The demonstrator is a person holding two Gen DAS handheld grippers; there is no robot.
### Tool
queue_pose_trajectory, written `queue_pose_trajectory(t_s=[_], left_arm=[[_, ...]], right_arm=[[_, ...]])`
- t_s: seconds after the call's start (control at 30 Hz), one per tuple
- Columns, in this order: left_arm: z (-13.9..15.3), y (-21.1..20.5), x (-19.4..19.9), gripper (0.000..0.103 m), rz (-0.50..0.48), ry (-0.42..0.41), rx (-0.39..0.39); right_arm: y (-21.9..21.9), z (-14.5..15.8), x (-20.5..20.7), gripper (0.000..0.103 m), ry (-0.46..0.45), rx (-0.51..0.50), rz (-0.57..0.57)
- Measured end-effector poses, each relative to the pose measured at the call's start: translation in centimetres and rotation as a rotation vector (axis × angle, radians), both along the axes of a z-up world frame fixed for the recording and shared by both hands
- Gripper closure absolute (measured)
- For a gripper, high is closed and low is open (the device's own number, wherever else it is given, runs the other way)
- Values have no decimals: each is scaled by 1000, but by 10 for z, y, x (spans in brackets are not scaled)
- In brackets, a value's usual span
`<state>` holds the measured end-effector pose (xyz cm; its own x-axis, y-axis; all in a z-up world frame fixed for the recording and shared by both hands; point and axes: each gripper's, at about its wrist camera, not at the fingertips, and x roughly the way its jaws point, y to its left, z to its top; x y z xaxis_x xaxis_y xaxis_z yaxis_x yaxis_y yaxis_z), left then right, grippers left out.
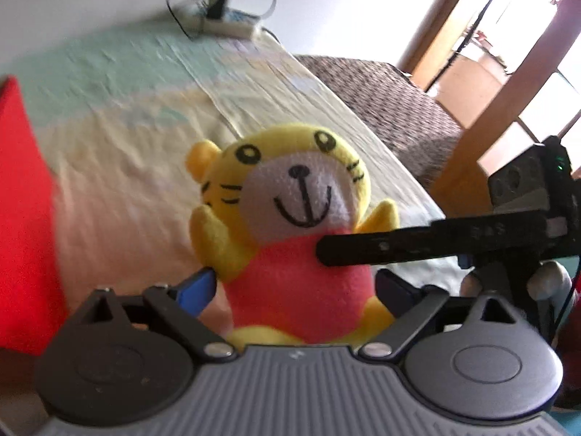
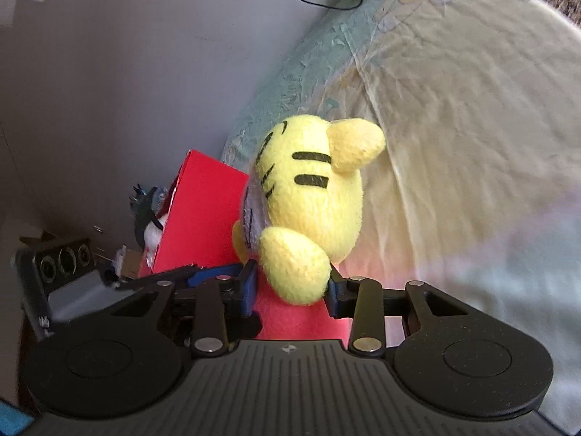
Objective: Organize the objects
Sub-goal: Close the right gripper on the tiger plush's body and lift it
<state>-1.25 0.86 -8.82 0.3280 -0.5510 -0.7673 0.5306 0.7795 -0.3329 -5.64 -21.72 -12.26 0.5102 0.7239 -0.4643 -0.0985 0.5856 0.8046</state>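
Observation:
A yellow tiger plush (image 1: 290,218) with a white face and red body is held above the bed. My left gripper (image 1: 296,287) has its blue pads on both sides of the plush's red body and touches it. My right gripper (image 2: 294,290) is shut on the same plush (image 2: 312,196), seen from its side with black stripes. In the left wrist view a black finger (image 1: 417,247) of the right gripper crosses in front of the red body from the right. A red box (image 2: 203,214) stands just left of the plush, and also shows in the left wrist view (image 1: 25,218).
The bed has a pale yellow and green sheet (image 1: 145,116). A white power strip with black cables (image 1: 225,21) lies at the bed's far end by the wall. A brown patterned cover (image 1: 385,101) and a wooden door frame (image 1: 508,83) are to the right.

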Motion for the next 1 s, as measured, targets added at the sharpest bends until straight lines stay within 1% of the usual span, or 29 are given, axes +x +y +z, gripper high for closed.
queue_pose_trajectory(t_s=[0.1, 0.17, 0.2, 0.23, 0.3, 0.37, 0.5, 0.63, 0.8, 1.0], left_arm=[[0, -4, -4, 11, -20, 20, -39], [3, -5, -9, 13, -26, 15, -50], [6, -7, -11, 13, -28, 9, -50], [9, -8, -13, 13, -31, -1, -51], [16, -8, -20, 13, -32, -32, -48], [28, -4, -28, 13, -29, -80, -44], [49, 8, -38, 13, 0, -156, -57], [70, 32, -48, 13, 31, -221, -85], [97, 69, -60, 13, 78, -305, -99], [121, 131, -66, 12, 152, -355, -125]], right_arm=[[-4, 2, -2, 65, -7, -2, -17], [-7, 6, -5, 66, -21, 1, -20], [-2, 4, 5, 66, -29, 3, -21], [-2, 7, 3, 66, -41, 7, -19], [-2, 15, -2, 66, -61, 22, -16], [2, 23, -3, 66, -86, 38, -10], [16, 43, 0, 66, -141, 49, 9], [37, 65, 1, 66, -201, 65, 24], [70, 87, 6, 66, -261, 99, 50], [127, 100, 24, 66, -291, 149, 100]])
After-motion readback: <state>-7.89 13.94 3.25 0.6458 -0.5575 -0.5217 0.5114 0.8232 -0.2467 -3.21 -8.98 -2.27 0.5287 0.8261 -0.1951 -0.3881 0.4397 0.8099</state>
